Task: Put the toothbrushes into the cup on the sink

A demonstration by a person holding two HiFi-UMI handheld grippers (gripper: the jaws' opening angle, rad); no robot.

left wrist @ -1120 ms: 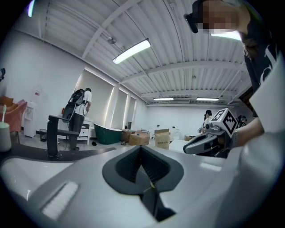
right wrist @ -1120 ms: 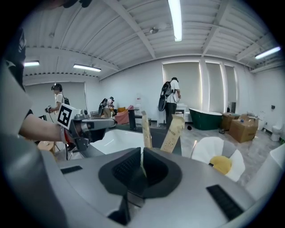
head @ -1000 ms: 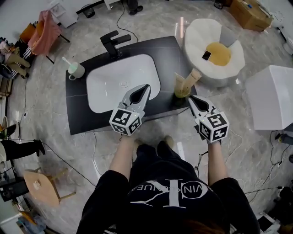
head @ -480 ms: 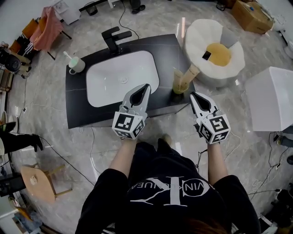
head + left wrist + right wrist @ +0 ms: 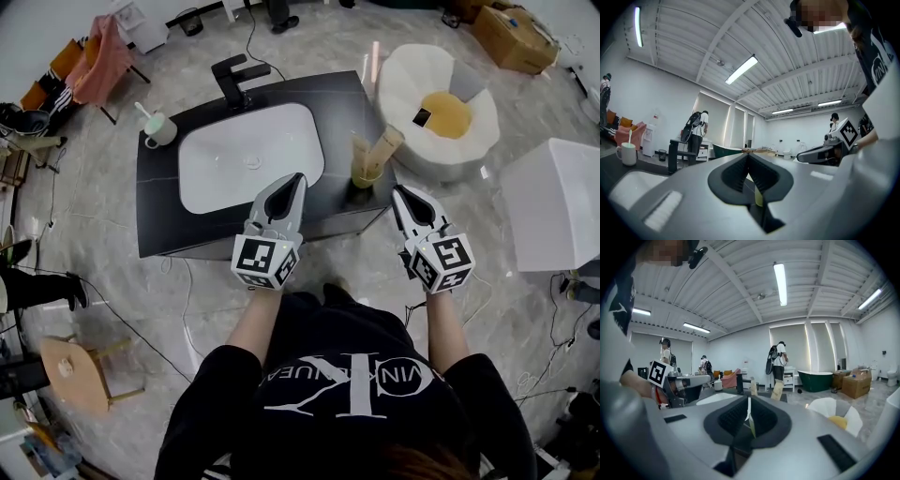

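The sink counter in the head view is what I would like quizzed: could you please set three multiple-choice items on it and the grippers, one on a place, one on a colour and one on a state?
1. Where on the dark counter does the pale green cup stand?
A. At the front edge, nearest the person
B. At the far left corner, left of the faucet
C. At the right end

2. What colour is the faucet?
A. Black
B. Gold
C. White

3. How do the jaws of the left gripper and the right gripper stand?
A. Both wide apart
B. Left apart, right together
C. Both together, nothing between them

Answers:
1 B: the head view shows the cup at that corner, beside the faucet.
2 A: its whole body shows black.
3 C: each gripper view shows the pads meeting on nothing.
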